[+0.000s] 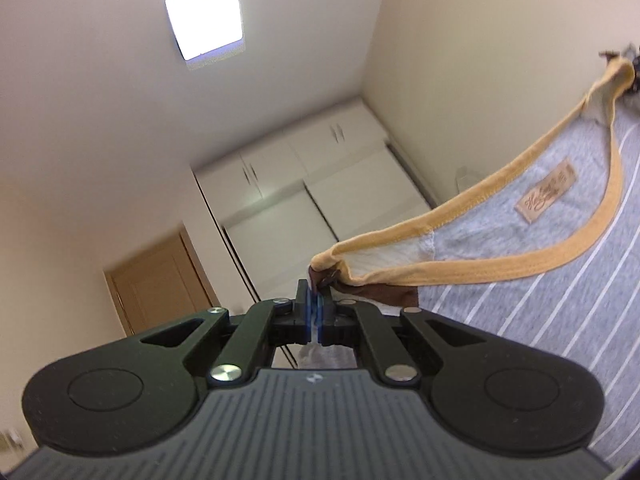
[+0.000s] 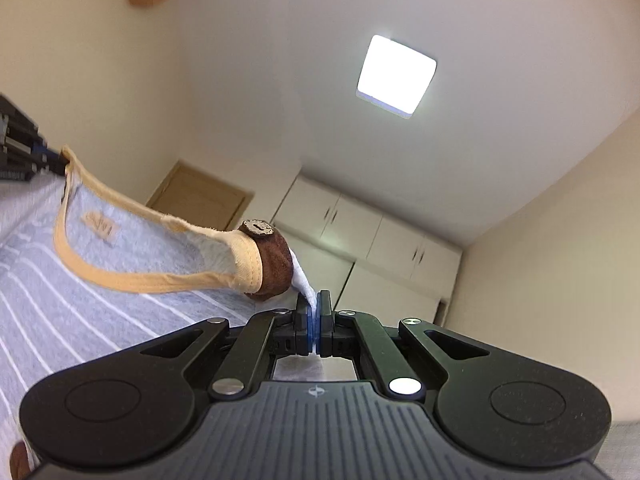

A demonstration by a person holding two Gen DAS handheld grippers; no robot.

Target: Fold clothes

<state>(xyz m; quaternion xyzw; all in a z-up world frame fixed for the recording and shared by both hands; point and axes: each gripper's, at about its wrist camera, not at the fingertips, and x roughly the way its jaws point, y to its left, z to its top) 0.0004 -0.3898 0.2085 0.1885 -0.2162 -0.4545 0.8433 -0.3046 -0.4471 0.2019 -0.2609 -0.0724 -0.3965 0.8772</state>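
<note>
A grey shirt [image 1: 540, 300] with thin white stripes, a yellow neckband [image 1: 480, 272] and brown shoulder patches hangs stretched between my two grippers, held up toward the ceiling. My left gripper [image 1: 315, 312] is shut on one shoulder, by a brown patch [image 1: 380, 294]. In the right wrist view the same shirt [image 2: 80, 300] runs off to the left, and my right gripper [image 2: 314, 320] is shut on white cloth beside a brown patch [image 2: 272, 268] with a button [image 2: 258, 227]. A tan label [image 1: 546, 192] shows inside the neck. The lower shirt is hidden.
Both cameras point up at a pale ceiling with a bright square light [image 1: 204, 16]. White wardrobes [image 1: 304, 184] and a wooden door [image 1: 160, 284] line the far wall. The left gripper's dark body [image 2: 20, 148] shows at the left edge of the right wrist view.
</note>
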